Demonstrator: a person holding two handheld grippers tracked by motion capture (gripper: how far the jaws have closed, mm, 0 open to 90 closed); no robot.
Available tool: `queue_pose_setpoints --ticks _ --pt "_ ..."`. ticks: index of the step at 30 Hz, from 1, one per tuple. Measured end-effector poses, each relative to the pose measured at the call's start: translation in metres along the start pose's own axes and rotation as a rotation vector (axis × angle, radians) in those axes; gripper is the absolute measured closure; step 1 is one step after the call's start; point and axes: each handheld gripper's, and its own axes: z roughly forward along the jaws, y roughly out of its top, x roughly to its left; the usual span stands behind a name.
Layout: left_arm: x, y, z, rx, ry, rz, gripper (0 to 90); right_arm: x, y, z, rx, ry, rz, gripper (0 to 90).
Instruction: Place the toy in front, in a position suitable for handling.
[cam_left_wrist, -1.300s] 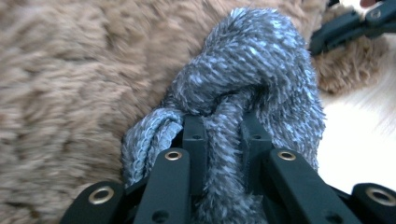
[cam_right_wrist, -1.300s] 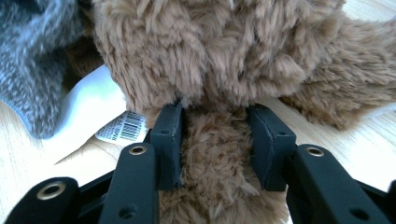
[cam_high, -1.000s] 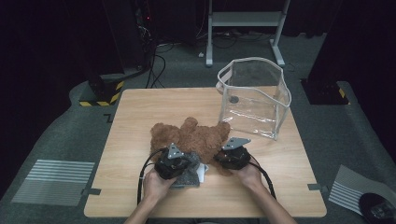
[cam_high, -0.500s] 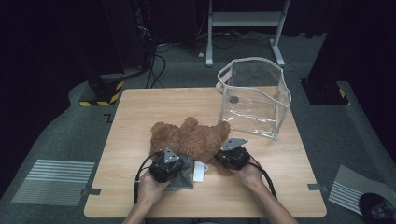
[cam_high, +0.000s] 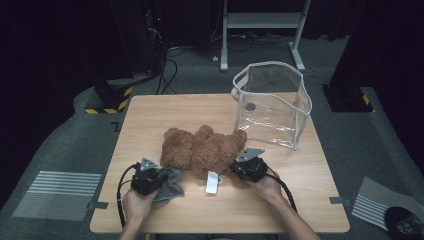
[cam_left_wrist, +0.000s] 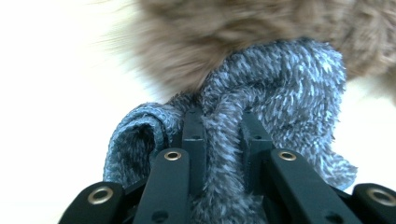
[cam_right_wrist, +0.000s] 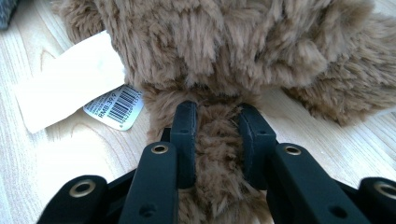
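Right gripper view: black fingers (cam_right_wrist: 184, 135) pinch shaggy brown plush bear (cam_right_wrist: 224, 51).

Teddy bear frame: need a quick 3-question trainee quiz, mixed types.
1. True or false: the left gripper has its jaws shut on the grey knitted cloth.
2. What does the right gripper grip? A) white tag B) a limb of the brown teddy bear C) clear bag
3. Fill in: the clear bag stands ____ on the table, apart from both grippers.

Key: 1 true; 2 B; 3 upright. The white tag lies flat beside the bear.
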Motion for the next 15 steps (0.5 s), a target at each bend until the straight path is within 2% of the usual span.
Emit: queue_pose_setpoints --ticks 2,4,7,9,15 --pt "0.003 -0.002 -0.007 -0.035 -0.019 -0.020 76.0 0.000 0.000 0.000 0.000 0.000 0.000 70.9" --pt "-0.001 -0.002 -0.015 -0.077 -0.042 0.003 75.9 0.000 0.000 0.000 0.000 0.001 0.002 70.9" --pt "-0.002 0.006 -0.020 -0.115 -0.037 0.016 75.6 0.001 0.000 0.001 0.002 0.001 0.001 71.1" --pt "0.003 0.011 -0.016 -0.104 -0.021 0.007 75.6 0.001 0.000 0.001 0.002 0.002 -0.007 71.1" --pt "0.024 0.016 0.001 -0.045 0.045 -0.063 75.7 0.000 -0.001 0.000 0.006 0.016 -0.019 71.7"
